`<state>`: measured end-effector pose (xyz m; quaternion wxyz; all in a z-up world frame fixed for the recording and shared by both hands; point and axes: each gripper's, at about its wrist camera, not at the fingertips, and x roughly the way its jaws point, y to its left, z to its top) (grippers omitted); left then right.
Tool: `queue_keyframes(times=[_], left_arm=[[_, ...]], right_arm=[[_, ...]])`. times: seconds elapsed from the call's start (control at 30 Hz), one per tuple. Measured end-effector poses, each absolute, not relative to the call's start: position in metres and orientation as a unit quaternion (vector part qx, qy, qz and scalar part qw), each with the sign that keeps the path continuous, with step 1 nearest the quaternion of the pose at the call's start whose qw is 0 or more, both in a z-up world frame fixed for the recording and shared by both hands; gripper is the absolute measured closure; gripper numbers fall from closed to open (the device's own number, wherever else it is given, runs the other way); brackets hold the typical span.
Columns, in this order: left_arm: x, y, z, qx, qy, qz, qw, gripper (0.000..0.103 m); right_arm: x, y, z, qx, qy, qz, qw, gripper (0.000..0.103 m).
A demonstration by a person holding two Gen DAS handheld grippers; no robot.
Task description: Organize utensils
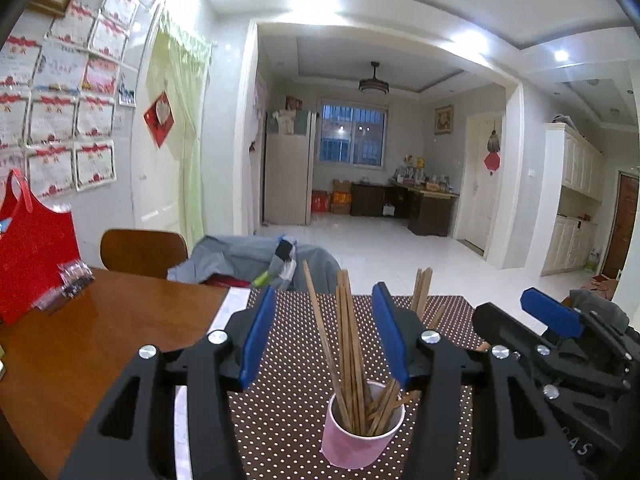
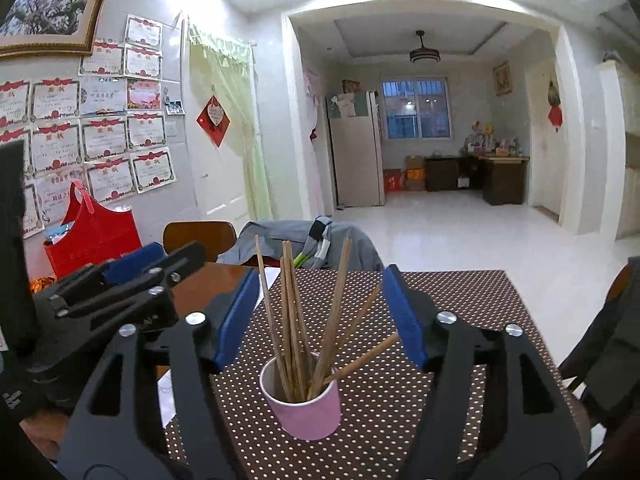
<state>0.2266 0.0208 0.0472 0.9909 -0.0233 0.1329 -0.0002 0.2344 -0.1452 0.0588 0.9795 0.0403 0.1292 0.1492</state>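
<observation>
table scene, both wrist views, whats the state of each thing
cup: upright on mat, holding chopsticks
chopsticks: standing in cup, fanned out
mat: flat on table
left gripper: jaws open, empty
right gripper: jaws open, empty
red bag: upright by wall

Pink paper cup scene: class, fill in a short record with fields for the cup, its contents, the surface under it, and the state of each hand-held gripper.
container: pink paper cup, upright
contents: brown wooden chopsticks, standing and fanned out, one leaning low to the right
surface: brown white-dotted placemat on a wooden table
left hand-held gripper: open, holding nothing, cup between its blue fingers in its view
right hand-held gripper: open, holding nothing
loose chopsticks on mat: none visible
</observation>
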Motion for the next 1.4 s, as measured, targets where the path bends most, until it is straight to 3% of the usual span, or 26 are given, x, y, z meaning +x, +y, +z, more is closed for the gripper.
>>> queue_keyframes(times=[0.17, 0.63, 0.73, 0.97, 1.4], left_arm=[[0.198, 0.020, 0.063, -0.007, 0.119, 0.014, 0.993, 0.045], [0.147, 0.016, 0.087, -0.003, 0.083, -0.003, 0.997, 0.039], [0.142, 0.016, 0.090, -0.004, 0.074, 0.008, 0.997, 0.032], [0.136, 0.017, 0.094, 0.001, 0.069, 0.007, 0.998, 0.030], [0.131, 0.011, 0.095, 0.011, 0.067, 0.017, 0.998, 0.030]], right_arm=[[0.215, -0.147, 0.072, 0.031, 0.118, 0.146, 0.982, 0.025], [0.170, -0.149, 0.092, 0.017, 0.082, 0.117, 0.990, 0.015], [0.165, -0.148, 0.096, 0.016, 0.079, 0.111, 0.991, 0.015], [0.157, -0.149, 0.097, 0.014, 0.072, 0.107, 0.992, 0.009], [0.144, -0.150, 0.100, 0.011, 0.062, 0.090, 0.994, 0.008]])
